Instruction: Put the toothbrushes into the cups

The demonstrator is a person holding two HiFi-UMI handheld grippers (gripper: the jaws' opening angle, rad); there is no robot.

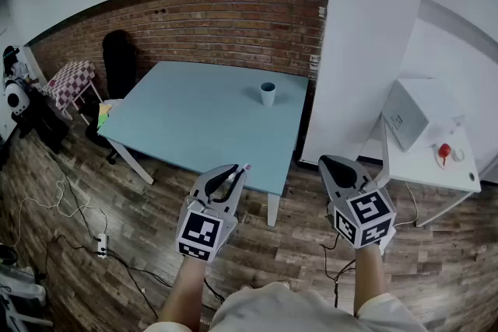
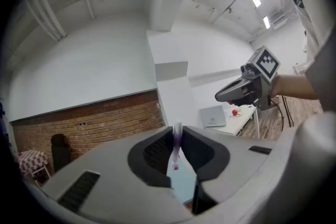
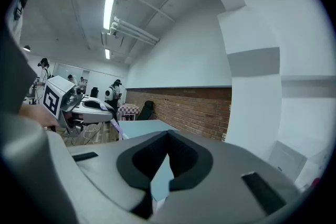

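Note:
A light blue cup (image 1: 268,93) stands near the far right corner of the pale blue table (image 1: 194,120). My left gripper (image 1: 233,170) hovers off the table's near edge, level, shut on a thin white and purple toothbrush (image 2: 177,147) that sticks out past its jaws. The brush tip (image 1: 246,166) shows in the head view. My right gripper (image 1: 340,164) hangs to the right, beyond the table's corner, jaws together with nothing between them (image 3: 168,136). In the right gripper view, the left gripper (image 3: 86,107) and its toothbrush (image 3: 116,127) appear at the left.
A white pillar (image 1: 366,50) rises just right of the table. Beyond it is a white side table (image 1: 424,163) with a grey box (image 1: 408,117) and a red object (image 1: 444,152). A checkered small table (image 1: 71,80), a black chair (image 1: 118,62) and floor cables with a power strip (image 1: 101,246) lie at the left.

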